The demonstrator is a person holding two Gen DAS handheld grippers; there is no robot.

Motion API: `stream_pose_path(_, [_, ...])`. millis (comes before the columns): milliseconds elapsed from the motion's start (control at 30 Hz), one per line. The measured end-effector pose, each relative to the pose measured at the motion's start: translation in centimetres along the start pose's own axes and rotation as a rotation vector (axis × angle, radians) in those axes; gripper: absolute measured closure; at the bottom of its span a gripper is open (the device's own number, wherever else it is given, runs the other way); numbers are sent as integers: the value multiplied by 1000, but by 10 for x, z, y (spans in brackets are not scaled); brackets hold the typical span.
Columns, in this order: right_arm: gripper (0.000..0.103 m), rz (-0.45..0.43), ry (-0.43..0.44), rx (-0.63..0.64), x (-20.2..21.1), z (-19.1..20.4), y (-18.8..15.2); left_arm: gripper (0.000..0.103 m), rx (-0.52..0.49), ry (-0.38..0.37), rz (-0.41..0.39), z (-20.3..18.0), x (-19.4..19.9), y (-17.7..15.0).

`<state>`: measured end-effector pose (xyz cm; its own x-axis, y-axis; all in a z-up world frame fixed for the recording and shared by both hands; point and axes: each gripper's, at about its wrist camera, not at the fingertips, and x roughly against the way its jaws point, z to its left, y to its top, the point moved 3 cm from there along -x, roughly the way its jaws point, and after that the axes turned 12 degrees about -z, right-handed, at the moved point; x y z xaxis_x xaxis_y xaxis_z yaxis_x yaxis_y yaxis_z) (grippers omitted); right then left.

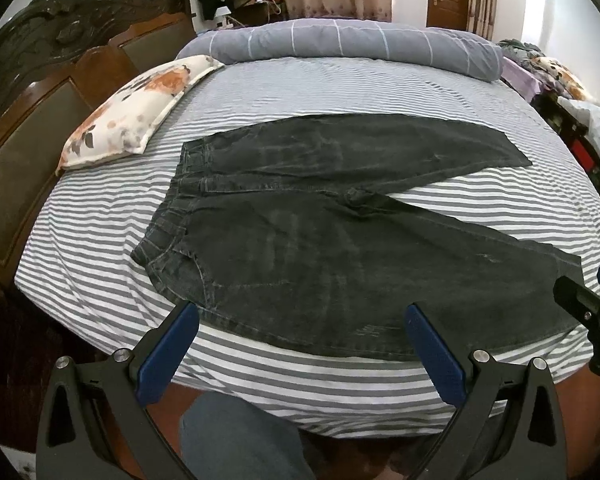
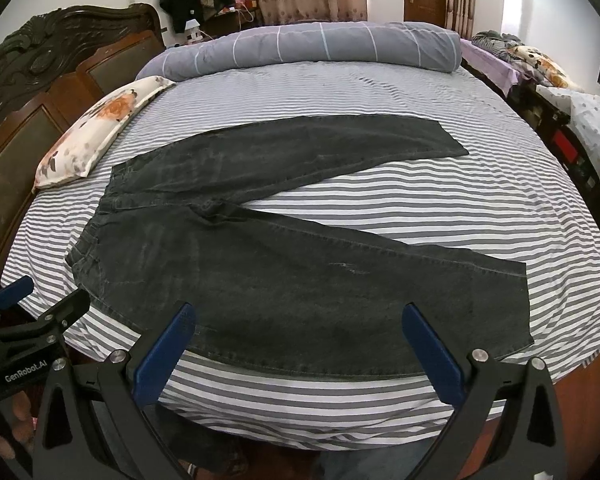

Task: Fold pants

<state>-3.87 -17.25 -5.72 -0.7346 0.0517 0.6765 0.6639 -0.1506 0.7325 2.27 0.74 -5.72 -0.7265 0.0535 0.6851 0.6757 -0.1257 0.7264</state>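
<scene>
Striped bed (image 1: 100, 216) carries the pants (image 1: 320, 248) flat, legs splayed, beside the floral pillow (image 1: 132, 112); left tool (image 1: 300, 344) and right tool (image 2: 300, 344) gape empty; pinching one denim layer risks a skewed fold

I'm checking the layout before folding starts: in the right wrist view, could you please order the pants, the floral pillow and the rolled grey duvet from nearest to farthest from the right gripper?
1. Pants, spread flat just ahead of the right gripper.
2. Floral pillow, far left by the headboard.
3. Rolled grey duvet, across the bed's far edge.
</scene>
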Motion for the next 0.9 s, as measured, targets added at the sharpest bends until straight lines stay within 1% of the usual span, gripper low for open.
stream_pose_path(367, [0,1,-1,2,-1,0,0,1,21,13,6,6,-4,-3])
stream_pose_path(900, [0,3,-3,2,-3,-1,0,1,31,-8,-1,7,-5,0])
